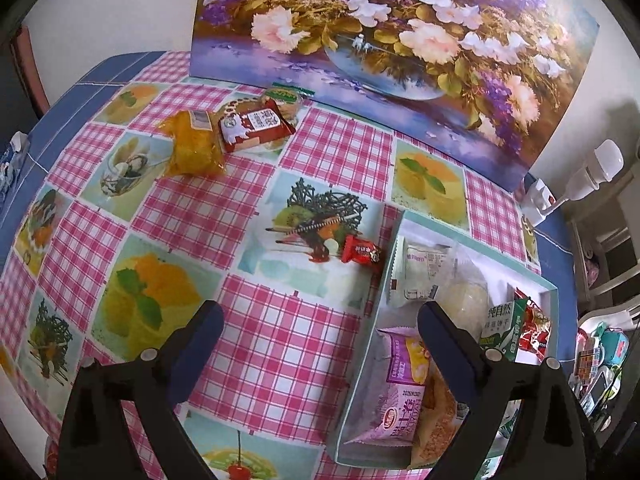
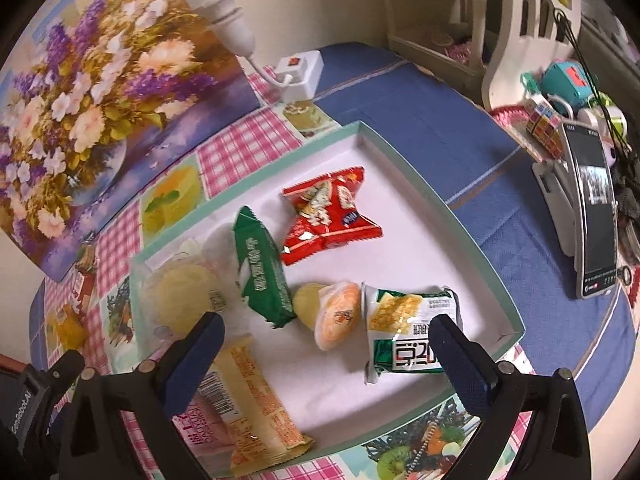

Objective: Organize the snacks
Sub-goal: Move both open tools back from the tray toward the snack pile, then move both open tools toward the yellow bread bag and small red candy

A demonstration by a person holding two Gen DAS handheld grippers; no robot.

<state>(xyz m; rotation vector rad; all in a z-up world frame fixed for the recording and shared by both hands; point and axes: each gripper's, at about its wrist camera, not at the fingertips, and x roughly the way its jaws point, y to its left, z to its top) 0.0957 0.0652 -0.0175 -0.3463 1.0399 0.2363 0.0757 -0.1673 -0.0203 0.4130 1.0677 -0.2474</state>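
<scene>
A shallow white tray with a teal rim (image 1: 404, 216) (image 2: 400, 152) lies on the checked tablecloth and holds several snack packets. On the cloth outside it lie a small red candy (image 1: 360, 251), an orange bag (image 1: 192, 144) and a red-brown packet (image 1: 254, 124) over a clear tub. My left gripper (image 1: 320, 320) is open and empty above the cloth, its right finger over the tray's left edge. My right gripper (image 2: 328, 334) is open and empty above the tray, over an orange jelly cup (image 2: 338, 316) and a green-white cracker pack (image 2: 412, 332). A green packet (image 2: 260, 268) and a red packet (image 2: 328, 212) lie farther in.
A flower painting (image 1: 380, 40) (image 2: 100, 120) stands along the table's back edge. A white lamp (image 1: 580, 184) (image 2: 296, 72) sits by the tray's far corner. A phone on a stand (image 2: 592, 208) and toys stand to the right, past the blue cloth (image 2: 440, 128).
</scene>
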